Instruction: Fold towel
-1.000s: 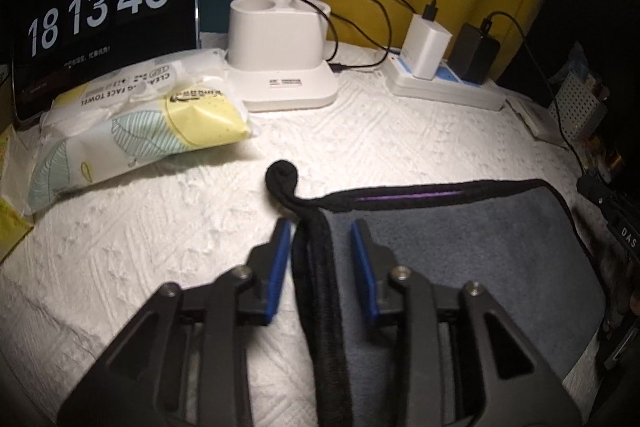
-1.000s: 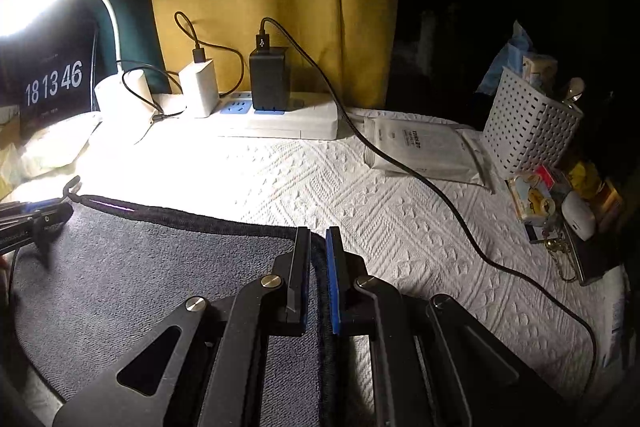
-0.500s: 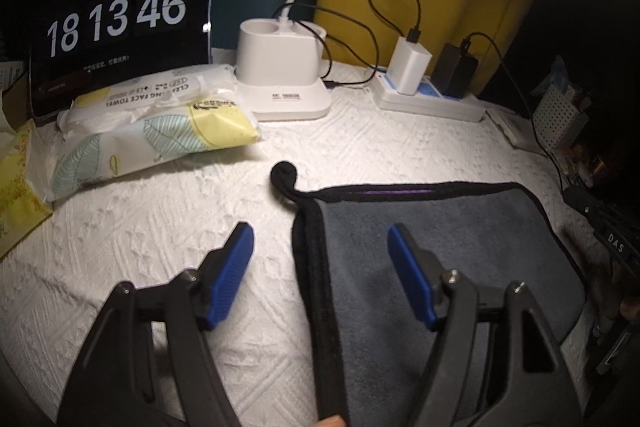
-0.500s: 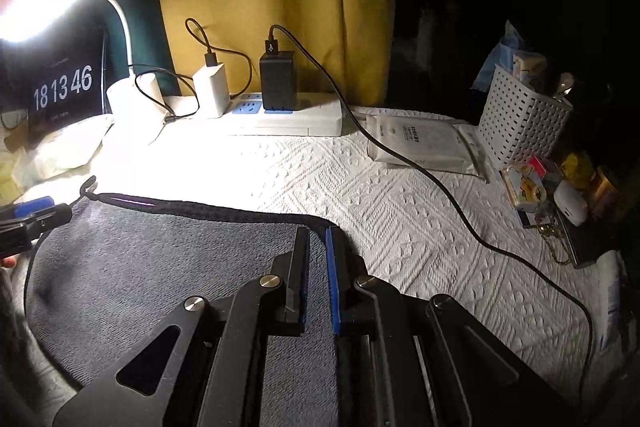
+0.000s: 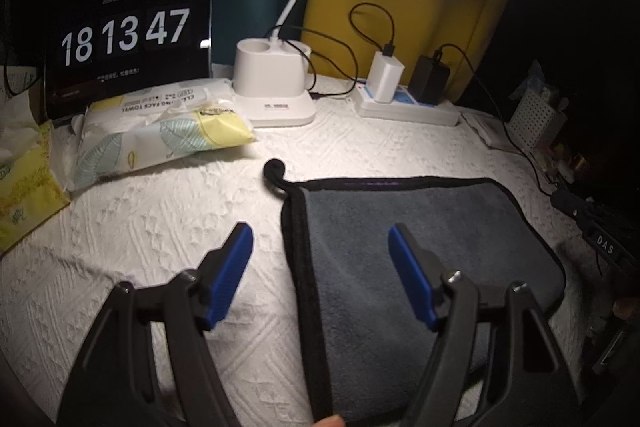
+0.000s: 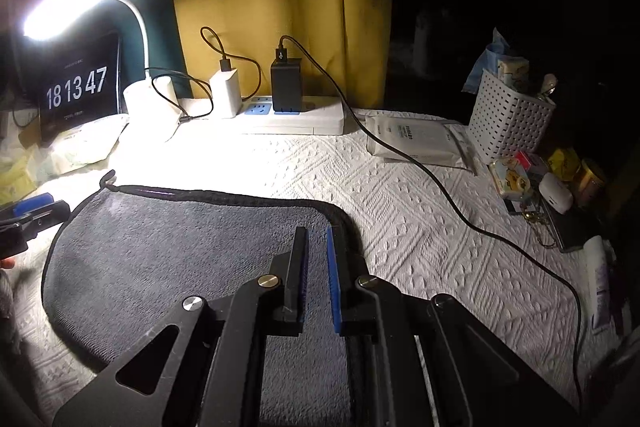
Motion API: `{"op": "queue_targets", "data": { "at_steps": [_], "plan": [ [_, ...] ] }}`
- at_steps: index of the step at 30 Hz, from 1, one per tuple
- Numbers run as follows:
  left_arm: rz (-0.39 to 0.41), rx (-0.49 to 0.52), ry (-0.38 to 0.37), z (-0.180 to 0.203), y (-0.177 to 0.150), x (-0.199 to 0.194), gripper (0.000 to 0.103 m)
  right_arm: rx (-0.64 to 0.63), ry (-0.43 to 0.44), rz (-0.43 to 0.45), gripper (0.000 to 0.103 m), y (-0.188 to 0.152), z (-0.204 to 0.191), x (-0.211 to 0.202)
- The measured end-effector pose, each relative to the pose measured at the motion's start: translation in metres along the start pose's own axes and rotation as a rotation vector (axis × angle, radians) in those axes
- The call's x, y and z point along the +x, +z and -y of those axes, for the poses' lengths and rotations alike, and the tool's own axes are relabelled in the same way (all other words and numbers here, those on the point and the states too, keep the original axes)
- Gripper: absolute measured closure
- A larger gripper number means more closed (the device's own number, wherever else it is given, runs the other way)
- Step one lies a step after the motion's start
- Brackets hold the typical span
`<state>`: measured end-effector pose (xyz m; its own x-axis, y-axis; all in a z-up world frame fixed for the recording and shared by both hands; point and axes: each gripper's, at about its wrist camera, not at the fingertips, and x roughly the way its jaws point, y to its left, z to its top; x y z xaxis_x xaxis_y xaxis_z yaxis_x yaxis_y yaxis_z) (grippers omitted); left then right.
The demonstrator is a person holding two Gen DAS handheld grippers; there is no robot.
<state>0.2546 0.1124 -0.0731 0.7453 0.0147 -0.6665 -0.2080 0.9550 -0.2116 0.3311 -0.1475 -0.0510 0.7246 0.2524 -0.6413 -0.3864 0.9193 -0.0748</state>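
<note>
Left wrist view shows the left claw [image 5: 320, 247] spread wide and holding nothing, its blue pads straddling the near left edge of the grey towel [image 5: 420, 247], which lies flat on the white textured tabletop [image 5: 160, 219] with its black-trimmed border running between the two fingers. A black hanging loop [image 5: 274, 169] curls off the towel's far left corner, just ahead of the claw. Beyond and to the left sit a pack of face towels [image 5: 160, 131] and a yellow tissue pack [image 5: 24, 187]; farther ahead stand a clock screen [image 5: 128, 35] reading 18 13 47, a white lamp base [image 5: 272, 87] and a power strip [image 5: 408, 109] with two chargers plugged in. Right wrist view shows the right claw [image 6: 317, 259] with its fingers nearly together but a narrow gap between them, poised over the towel's right edge near the rounded far corner [image 6: 340, 215]; whether it pinches the cloth cannot be told. A black cable [image 6: 440, 195] snakes across the tabletop to its right, well apart from the towel, with a wipes packet [image 6: 416, 139] and a white perforated basket [image 6: 508, 123] farther off.
</note>
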Motion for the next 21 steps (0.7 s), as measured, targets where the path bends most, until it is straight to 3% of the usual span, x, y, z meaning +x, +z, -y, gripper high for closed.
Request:
{"op": "queue_targets", "data": {
  "at_steps": [17,21],
  "plan": [
    [0.033,0.005,-0.030,0.007,-0.019,-0.034,0.030,-0.001,0.005,0.018,0.091,-0.016,-0.010,-0.029],
    [0.044,0.009,-0.040,0.010,-0.025,-0.043,0.029,0.003,0.007,0.022,0.084,-0.021,-0.012,-0.038]
  ]
}}
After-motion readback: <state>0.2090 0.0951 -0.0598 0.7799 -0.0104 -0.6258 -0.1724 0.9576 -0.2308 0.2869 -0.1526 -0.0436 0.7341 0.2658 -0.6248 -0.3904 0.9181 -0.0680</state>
